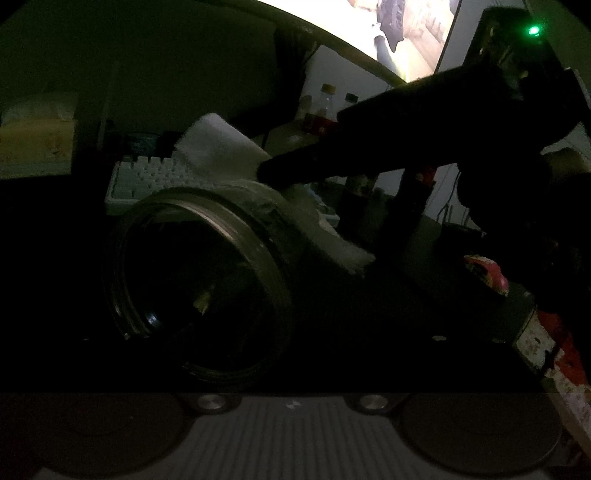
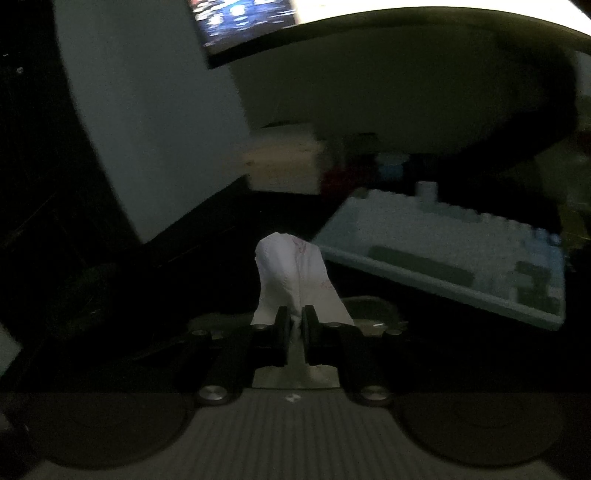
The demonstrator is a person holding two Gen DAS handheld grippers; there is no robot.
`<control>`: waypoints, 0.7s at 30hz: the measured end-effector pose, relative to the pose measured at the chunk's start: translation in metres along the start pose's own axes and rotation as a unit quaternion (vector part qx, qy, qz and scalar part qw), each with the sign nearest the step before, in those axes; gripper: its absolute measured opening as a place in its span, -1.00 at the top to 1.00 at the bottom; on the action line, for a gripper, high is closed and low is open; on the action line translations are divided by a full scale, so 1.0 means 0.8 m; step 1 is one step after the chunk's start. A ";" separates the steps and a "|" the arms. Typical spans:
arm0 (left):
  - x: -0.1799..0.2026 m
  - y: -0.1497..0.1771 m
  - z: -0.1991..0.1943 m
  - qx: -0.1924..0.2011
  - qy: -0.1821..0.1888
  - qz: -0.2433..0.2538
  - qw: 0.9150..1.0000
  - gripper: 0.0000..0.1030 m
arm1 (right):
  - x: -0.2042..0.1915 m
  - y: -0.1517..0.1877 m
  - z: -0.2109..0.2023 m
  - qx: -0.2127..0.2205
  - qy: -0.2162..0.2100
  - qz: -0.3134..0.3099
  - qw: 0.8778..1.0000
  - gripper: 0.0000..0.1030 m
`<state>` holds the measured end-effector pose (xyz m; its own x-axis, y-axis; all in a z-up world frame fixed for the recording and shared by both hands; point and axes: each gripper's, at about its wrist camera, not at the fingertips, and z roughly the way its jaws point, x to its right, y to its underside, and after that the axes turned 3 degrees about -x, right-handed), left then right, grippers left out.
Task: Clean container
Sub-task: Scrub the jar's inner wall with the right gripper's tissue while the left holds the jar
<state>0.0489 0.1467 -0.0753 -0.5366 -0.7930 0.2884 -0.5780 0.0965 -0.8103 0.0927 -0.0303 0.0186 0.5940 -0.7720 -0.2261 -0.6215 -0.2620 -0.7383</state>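
Observation:
The scene is very dark. A clear jar [image 1: 207, 280] with a threaded mouth fills the left wrist view, tipped on its side with the mouth toward me. My left gripper [image 1: 295, 325] has its jaws set wide around the jar and holds it; the fingers are lost in shadow. From the right, my right gripper [image 1: 267, 173] reaches over the jar's upper side, shut on a white paper tissue [image 1: 218, 144] that drapes over the jar wall. The right wrist view shows the same gripper [image 2: 295, 314] pinching the tissue [image 2: 291, 269], which stands up between the fingers.
A white keyboard [image 1: 147, 177] [image 2: 443, 254] lies on the dark desk behind the jar. A lit monitor [image 1: 406, 33] stands at the back, with bottles [image 1: 325, 107] below it. A red and white packet [image 1: 487, 273] and a patterned box [image 1: 554, 350] sit at the right.

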 end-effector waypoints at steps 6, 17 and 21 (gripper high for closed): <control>0.001 0.000 0.000 0.000 -0.008 0.005 1.000 -0.99 | -0.013 -0.002 0.001 -0.011 -0.026 -0.008 1.000 0.82; 0.011 0.000 0.007 0.004 -0.017 0.001 1.000 -0.99 | 0.031 -0.015 0.007 -0.010 0.041 0.016 0.999 0.82; 0.017 0.000 0.012 0.006 -0.022 0.002 1.000 -0.99 | 0.005 -0.009 0.007 -0.007 0.015 -0.012 1.000 0.82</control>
<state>0.0475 0.1302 -0.0764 -0.5117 -0.8183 0.2619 -0.5678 0.0933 -0.8178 0.1025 -0.0282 0.0189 0.5932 -0.7828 -0.1881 -0.6143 -0.2891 -0.7342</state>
